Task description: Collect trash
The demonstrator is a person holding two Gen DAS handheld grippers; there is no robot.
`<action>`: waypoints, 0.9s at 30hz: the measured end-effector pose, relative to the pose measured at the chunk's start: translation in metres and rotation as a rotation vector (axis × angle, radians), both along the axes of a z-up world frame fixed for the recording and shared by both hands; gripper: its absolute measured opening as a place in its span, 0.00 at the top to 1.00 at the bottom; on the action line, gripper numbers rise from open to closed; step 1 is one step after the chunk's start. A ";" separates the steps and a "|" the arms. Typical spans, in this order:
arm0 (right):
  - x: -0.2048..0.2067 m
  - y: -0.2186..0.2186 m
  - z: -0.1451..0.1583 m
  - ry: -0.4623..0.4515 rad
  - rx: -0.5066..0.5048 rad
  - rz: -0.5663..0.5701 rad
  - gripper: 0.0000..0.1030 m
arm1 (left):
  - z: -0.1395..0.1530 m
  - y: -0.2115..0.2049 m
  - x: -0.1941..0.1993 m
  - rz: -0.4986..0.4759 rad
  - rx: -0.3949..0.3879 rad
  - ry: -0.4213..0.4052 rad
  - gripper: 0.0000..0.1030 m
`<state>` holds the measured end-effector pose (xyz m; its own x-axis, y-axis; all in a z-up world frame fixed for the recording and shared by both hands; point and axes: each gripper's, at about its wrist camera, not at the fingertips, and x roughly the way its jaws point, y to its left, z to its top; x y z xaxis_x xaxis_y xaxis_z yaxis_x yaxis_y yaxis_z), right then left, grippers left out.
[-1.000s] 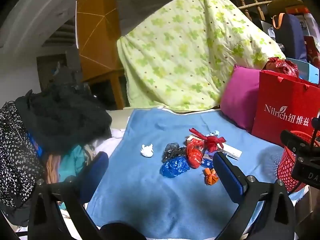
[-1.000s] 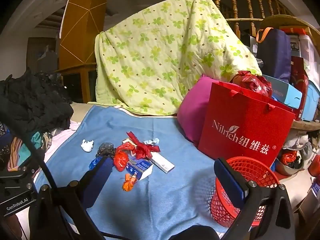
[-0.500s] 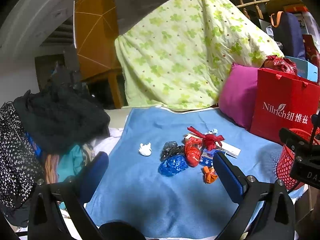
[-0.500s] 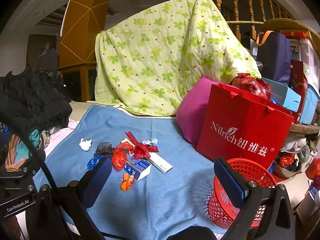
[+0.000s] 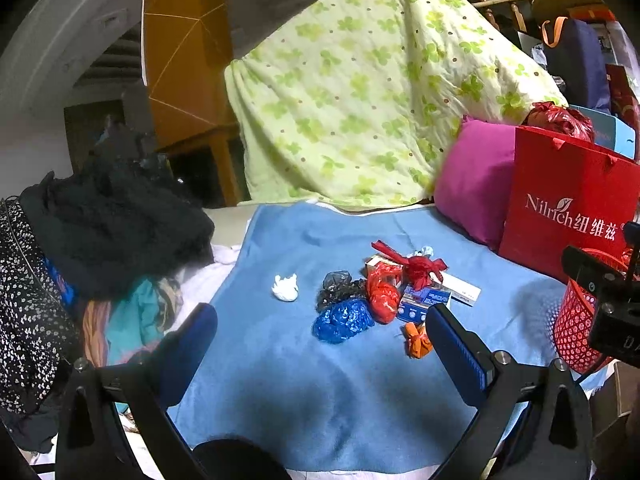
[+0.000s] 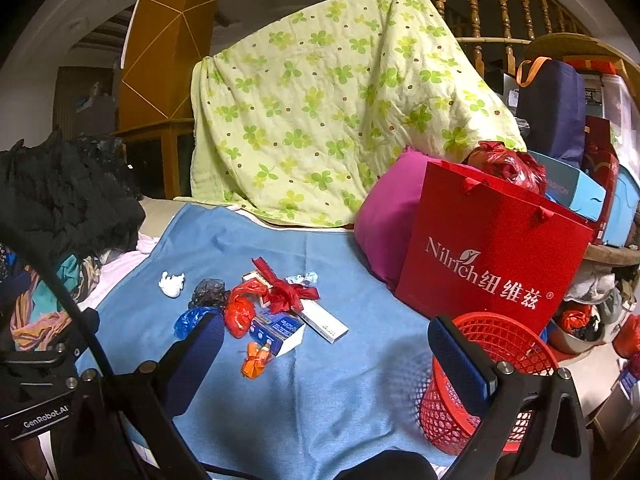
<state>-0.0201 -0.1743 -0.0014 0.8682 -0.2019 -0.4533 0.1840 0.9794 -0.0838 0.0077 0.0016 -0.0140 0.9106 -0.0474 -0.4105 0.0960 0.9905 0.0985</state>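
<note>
Over the last second my view has barely shifted: the blue blanket and the trash on it have slid slightly up the left view, so I judge I am only drifting toward the pile and nothing has been collected yet. The red basket stands at the blanket's right edge, just in front of the red bag, and I see no trash in it (though its bottom is hidden).

The left hand-held gripper hangs wide apart and empty short of the pile; the right hand-held gripper is equally wide and empty.

The pile sits mid-blanket: blue wrapper, red wrapper, box, orange scrap, white tissue a little apart to the left.

The right finger partly covers the basket, and a dark crumpled thing beside the blue wrapper is too murky to name.
</note>
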 end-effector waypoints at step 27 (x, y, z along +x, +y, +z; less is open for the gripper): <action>0.063 -0.036 -0.081 0.163 0.364 0.191 0.00 | -0.081 0.045 0.069 0.109 0.050 0.161 0.00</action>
